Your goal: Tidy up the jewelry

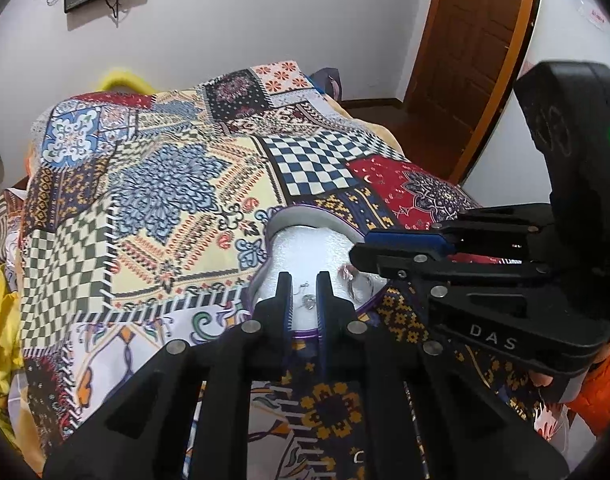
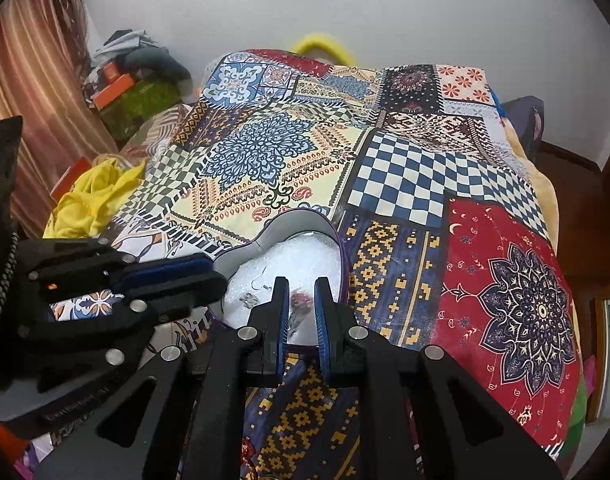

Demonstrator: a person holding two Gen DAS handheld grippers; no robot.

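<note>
A heart-shaped box with a purple rim and white padding lies on the patchwork bedspread; it also shows in the right wrist view. A small silver earring lies on the padding between the tips of my left gripper, which is open just over the box's near edge. A silver earring and a hook lie at the left of the padding. A red-stone piece lies between the tips of my right gripper, which is open over the box. In the left view a clear ring-like piece lies by the right gripper's tip.
The patchwork bedspread covers the whole bed. Yellow cloth and boxes lie off the bed's left side. A wooden door stands at the right, and a striped curtain hangs at the left.
</note>
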